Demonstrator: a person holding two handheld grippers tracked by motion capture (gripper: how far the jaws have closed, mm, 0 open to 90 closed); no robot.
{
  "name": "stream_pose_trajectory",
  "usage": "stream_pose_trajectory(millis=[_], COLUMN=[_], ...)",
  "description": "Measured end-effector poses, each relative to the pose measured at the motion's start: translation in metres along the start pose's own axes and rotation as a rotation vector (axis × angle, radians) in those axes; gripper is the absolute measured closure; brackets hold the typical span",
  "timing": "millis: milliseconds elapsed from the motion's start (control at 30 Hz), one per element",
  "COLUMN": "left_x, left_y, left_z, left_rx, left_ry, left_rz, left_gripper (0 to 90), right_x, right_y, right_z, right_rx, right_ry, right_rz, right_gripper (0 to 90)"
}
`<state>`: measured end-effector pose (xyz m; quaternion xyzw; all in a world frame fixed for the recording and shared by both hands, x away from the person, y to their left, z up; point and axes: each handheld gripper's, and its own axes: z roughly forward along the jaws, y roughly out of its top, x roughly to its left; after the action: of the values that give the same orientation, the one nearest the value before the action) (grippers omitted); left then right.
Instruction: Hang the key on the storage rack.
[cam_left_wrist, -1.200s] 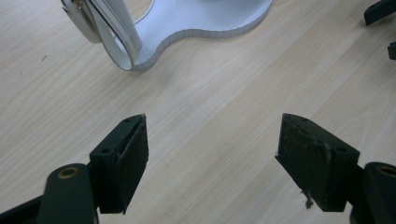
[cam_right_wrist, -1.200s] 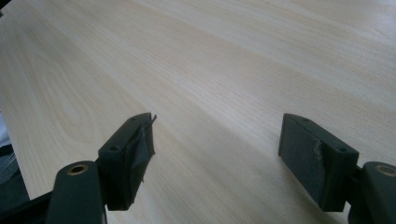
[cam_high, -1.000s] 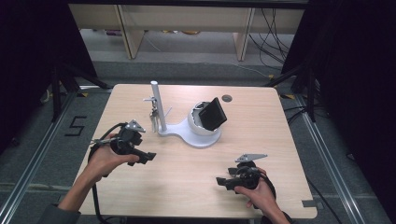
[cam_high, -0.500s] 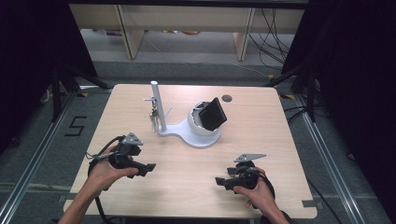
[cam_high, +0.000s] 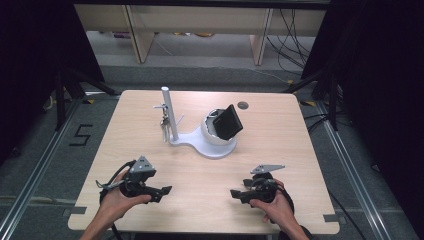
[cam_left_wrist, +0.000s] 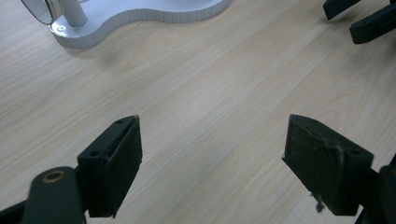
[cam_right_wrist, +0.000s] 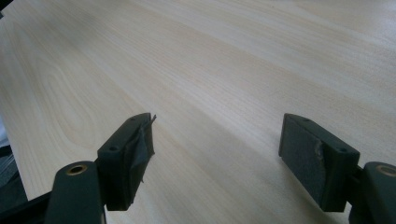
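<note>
My left gripper (cam_high: 164, 190) rests low over the wooden table (cam_high: 200, 170) at the front left, held in a hand. Its jaws have just been opening and stand wide; in the left gripper view (cam_left_wrist: 212, 168) only bare wood lies between them. At the front right, my right gripper (cam_high: 236, 192) points toward the left one. It is open too, with nothing but table between its pads (cam_right_wrist: 217, 158). A white stand (cam_high: 200, 142) sits mid-table, with an upright post (cam_high: 169, 112), small keys (cam_high: 163, 122) hanging from it and a black block (cam_high: 229, 121) in its round cup.
The stand's white base (cam_left_wrist: 140, 18) lies just ahead of the left gripper, and the other gripper's black jaw tips (cam_left_wrist: 364, 21) show at the top right there. A dark grommet hole (cam_high: 243, 105) marks the table's far side. Shelving and cables stand beyond the table.
The left hand has drawn its gripper back toward the table's front edge and lowered it, away from the stand. The right gripper has kept still.
</note>
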<state>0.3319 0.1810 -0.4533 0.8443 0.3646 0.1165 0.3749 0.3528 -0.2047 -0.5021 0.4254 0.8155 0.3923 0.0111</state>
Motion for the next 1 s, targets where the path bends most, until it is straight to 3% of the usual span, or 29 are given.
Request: stream_pose_trajectory(millis=[67, 100, 133, 200, 267, 367, 433, 467, 533, 600, 667, 700, 733, 800, 833, 900, 1000], left_x=[-0.002, -0.003, -0.004, -0.008, -0.012, -0.015, -0.018, -0.019, -0.021, -0.022, -0.024, -0.025, -0.025, -0.027, -0.028, -0.029, -0.029], left_y=[-0.005, -0.008, -0.011, -0.017, -0.024, -0.035, -0.042, -0.048, -0.052, -0.059, -0.061, -0.063, -0.065, -0.068, -0.069, -0.070, -0.071], left_z=[0.002, 0.004, 0.004, 0.006, 0.009, 0.012, 0.012, 0.012, 0.012, 0.011, 0.011, 0.011, 0.011, 0.010, 0.009, 0.010, 0.013], left_rx=[0.014, -0.001, 0.001, -0.002, -0.011, -0.004, -0.008, -0.018, -0.026, -0.041, -0.038, -0.053, -0.057, -0.066, -0.070, -0.072, -0.062], left_ry=[0.011, 0.013, 0.017, 0.006, 0.009, 0.016, 0.013, 0.022, 0.017, 0.040, 0.029, 0.033, 0.037, 0.066, 0.070, 0.056, 0.050], left_rz=[0.016, 0.015, 0.021, 0.004, -0.002, 0.022, 0.007, 0.013, -0.006, 0.023, 0.008, -0.005, 0.011, 0.020, 0.014, -0.004, 0.011], left_gripper=[18.8, 18.8, 18.8, 18.7, 18.2, 18.0, 17.8, 17.5, 17.4, 17.3, 17.0, 16.9, 16.8, 16.8, 16.8, 16.4, 16.3], right_x=[0.001, 0.003, 0.003, 0.005, 0.002, 0.002, 0.002, 0.005, 0.005, 0.006, 0.007, 0.006, 0.007, 0.009, 0.008, 0.009, 0.010], right_y=[0.000, 0.000, 0.000, 0.000, 0.000, 0.001, 0.000, 0.000, 0.000, 0.000, 0.000, 0.001, 0.000, 0.000, 0.001, 0.001, 0.001], right_z=[0.000, 0.000, 0.000, 0.001, 0.000, 0.000, 0.000, -0.001, -0.001, 0.000, -0.001, -0.001, 0.000, 0.000, 0.000, 0.000, 0.000], right_rx=[-0.010, -0.003, -0.009, -0.007, -0.021, -0.020, -0.024, -0.025, -0.028, -0.018, -0.014, -0.025, -0.027, -0.016, -0.019, -0.023, -0.017], right_ry=[-0.001, 0.026, 0.031, 0.028, 0.015, 0.010, 0.013, 0.009, 0.006, 0.035, 0.027, 0.011, 0.038, 0.039, 0.044, 0.046, 0.032], right_rz=[-0.004, 0.019, 0.011, 0.022, -0.012, -0.007, -0.010, 0.014, 0.001, 0.006, 0.014, -0.012, -0.011, 0.006, -0.011, -0.019, -0.018], right_gripper=[27.1, 26.9, 26.7, 26.2, 25.4, 24.2, 23.9, 23.8, 23.6, 23.5, 23.4, 23.2, 22.9, 22.7, 22.5, 21.8, 20.6])
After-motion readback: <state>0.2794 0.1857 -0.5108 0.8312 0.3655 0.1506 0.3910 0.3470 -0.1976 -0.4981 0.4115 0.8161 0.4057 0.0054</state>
